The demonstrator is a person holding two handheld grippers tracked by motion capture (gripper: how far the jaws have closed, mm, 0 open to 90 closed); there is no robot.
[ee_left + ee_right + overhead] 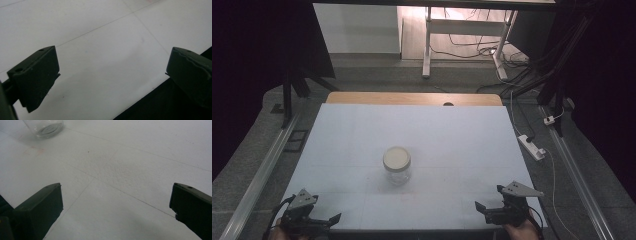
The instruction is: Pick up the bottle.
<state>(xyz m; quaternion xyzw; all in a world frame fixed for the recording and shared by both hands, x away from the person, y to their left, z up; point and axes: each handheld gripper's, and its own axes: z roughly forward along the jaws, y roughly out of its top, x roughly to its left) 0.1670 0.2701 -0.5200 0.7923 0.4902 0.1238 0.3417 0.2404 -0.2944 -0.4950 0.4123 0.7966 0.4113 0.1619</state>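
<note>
A clear glass jar (397, 169) with a cream lid (396, 158) stands upright near the middle of the white table top (452, 135). My left gripper (324, 222) rests at the front left corner, open and empty. My right gripper (489, 198) sits at the front right corner, also open and empty. In the left gripper view, the left gripper (112, 57) holds its jaws wide apart over bare white surface. In the right gripper view, the right gripper (116, 187) is spread wide, and the jar's glass base (46, 127) shows far off at the top left.
The table's front edge (150, 100) runs just under the left gripper. A wooden strip (412, 98) borders the far side. Metal rails (262, 170) flank the table. A power strip (532, 146) and cables lie on the floor at the right. Desk legs (427, 45) stand behind.
</note>
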